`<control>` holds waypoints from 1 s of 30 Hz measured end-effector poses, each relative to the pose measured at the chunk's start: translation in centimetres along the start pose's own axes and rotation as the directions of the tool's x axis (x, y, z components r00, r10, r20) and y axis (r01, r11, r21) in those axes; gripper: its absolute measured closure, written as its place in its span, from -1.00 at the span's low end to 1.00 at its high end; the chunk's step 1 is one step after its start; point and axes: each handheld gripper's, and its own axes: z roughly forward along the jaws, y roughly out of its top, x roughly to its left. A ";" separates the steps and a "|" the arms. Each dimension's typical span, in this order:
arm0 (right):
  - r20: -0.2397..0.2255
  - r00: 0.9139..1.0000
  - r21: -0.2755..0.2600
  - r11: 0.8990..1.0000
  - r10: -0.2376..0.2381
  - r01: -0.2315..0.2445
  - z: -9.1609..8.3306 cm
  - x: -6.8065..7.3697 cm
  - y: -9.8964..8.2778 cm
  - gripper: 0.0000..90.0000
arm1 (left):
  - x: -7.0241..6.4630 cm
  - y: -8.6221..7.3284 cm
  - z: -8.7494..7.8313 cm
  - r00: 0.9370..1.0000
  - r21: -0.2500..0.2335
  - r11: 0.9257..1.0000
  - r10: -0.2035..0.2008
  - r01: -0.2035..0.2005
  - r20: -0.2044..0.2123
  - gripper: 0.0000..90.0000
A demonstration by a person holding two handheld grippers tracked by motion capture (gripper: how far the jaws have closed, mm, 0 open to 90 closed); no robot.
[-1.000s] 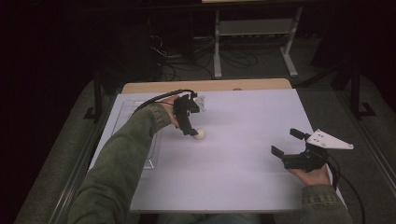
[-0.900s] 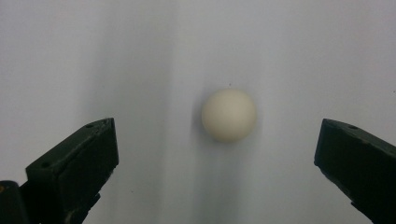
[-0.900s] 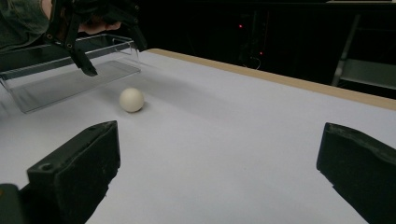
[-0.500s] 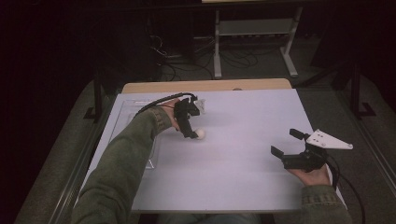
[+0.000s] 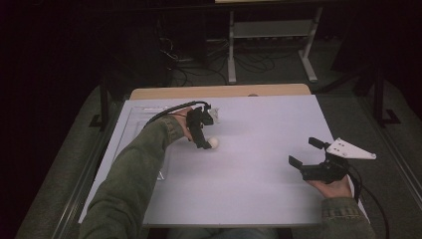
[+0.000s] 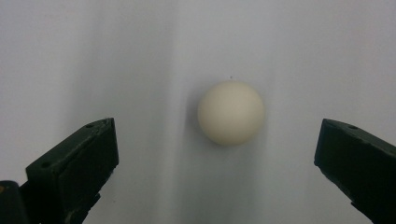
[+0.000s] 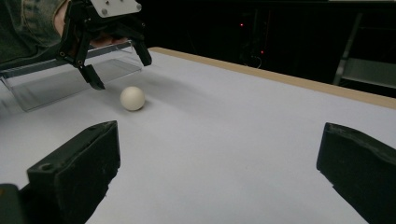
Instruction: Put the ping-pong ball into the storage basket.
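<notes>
White table (image 5: 259, 164), ball (image 6: 231, 112) between jaws

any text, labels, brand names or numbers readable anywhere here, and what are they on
None can be read.
Ball: plain cream, no print showing.
Left claw and right claw: plain black, no marking legible.
Grey plate on the right claw: holes, no lettering.
Clear tray: no label seen.
Table: plain white.
Red lights in the dark background: dots, not characters.
</notes>
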 end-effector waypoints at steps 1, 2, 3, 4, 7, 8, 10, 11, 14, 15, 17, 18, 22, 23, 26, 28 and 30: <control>0.000 1.000 0.000 1.000 0.000 0.000 0.0 0.0 0.0 -1.00 | 0.0 0.0 0.1 1.000 0.001 1.000 0.001 -0.001 0.000 -1.00; 0.000 1.000 0.000 1.000 0.000 0.000 0.0 0.0 0.0 -1.00 | 0.0 0.0 0.1 1.000 0.001 1.000 0.001 -0.001 0.000 -1.00; 0.000 1.000 0.000 1.000 0.000 0.000 0.0 0.0 0.0 -1.00 | 0.0 0.0 0.2 1.000 0.002 1.000 0.002 -0.002 0.003 -1.00; 0.000 1.000 -0.001 1.000 0.001 -0.001 0.0 0.0 0.0 -1.00 | 0.0 0.0 0.3 1.000 0.004 1.000 0.004 -0.004 0.005 -1.00; -0.001 1.000 -0.001 1.000 0.001 -0.001 0.0 0.0 0.0 -1.00 | 0.0 0.2 0.6 1.000 0.002 1.000 0.002 -0.002 0.012 -1.00; -0.001 1.000 -0.001 1.000 0.002 -0.002 0.0 0.0 0.0 -1.00 | 0.0 0.2 0.6 1.000 0.002 1.000 0.002 -0.002 0.012 -1.00; -0.001 1.000 -0.001 1.000 0.001 -0.001 0.0 0.0 0.0 -1.00 | 0.0 0.2 0.7 1.000 0.005 1.000 0.005 -0.005 0.014 -1.00; -0.001 1.000 -0.001 1.000 0.001 -0.001 0.0 0.0 0.0 -1.00 | 0.0 0.2 0.8 1.000 0.009 1.000 0.007 -0.007 0.016 -1.00; -0.001 1.000 -0.001 1.000 0.003 -0.003 0.0 0.0 0.0 -1.00 | 0.0 0.3 1.2 1.000 0.017 1.000 0.016 -0.016 0.018 -1.00; -0.001 1.000 -0.001 1.000 0.003 -0.003 0.0 0.0 0.0 -1.00 | -0.1 0.3 1.3 1.000 0.018 1.000 0.015 -0.015 0.020 -1.00; -0.001 1.000 -0.002 1.000 0.003 -0.003 0.0 0.0 0.0 -1.00 | -0.1 0.3 1.4 1.000 0.019 1.000 0.016 -0.017 0.019 -1.00; -0.001 1.000 -0.002 1.000 0.003 -0.003 0.0 0.0 0.0 -1.00 | -0.1 0.3 1.4 1.000 0.019 1.000 0.016 -0.017 0.019 -1.00; -0.002 1.000 -0.002 1.000 0.003 -0.003 -0.1 0.0 0.0 -1.00 | 0.0 0.2 1.7 1.000 0.029 0.999 0.012 -0.013 0.022 -1.00; -0.002 1.000 -0.003 1.000 0.005 -0.005 -0.1 0.0 0.0 -1.00 | 0.1 0.2 1.8 1.000 0.031 0.999 0.013 -0.014 0.024 -1.00; -0.002 1.000 -0.003 1.000 0.005 -0.005 -0.1 0.0 0.0 -1.00 | 0.1 0.1 2.0 0.999 0.028 1.000 0.011 -0.012 0.034 -1.00; -0.001 1.000 -0.003 1.000 0.004 -0.004 -0.1 0.0 0.0 -1.00 | 0.1 0.2 2.0 0.999 0.027 1.000 0.014 -0.015 0.037 -1.00; -0.003 1.000 -0.002 1.000 0.003 -0.003 0.0 0.0 0.0 -1.00 | 0.2 0.2 2.1 0.999 0.028 0.999 0.019 -0.020 0.034 -1.00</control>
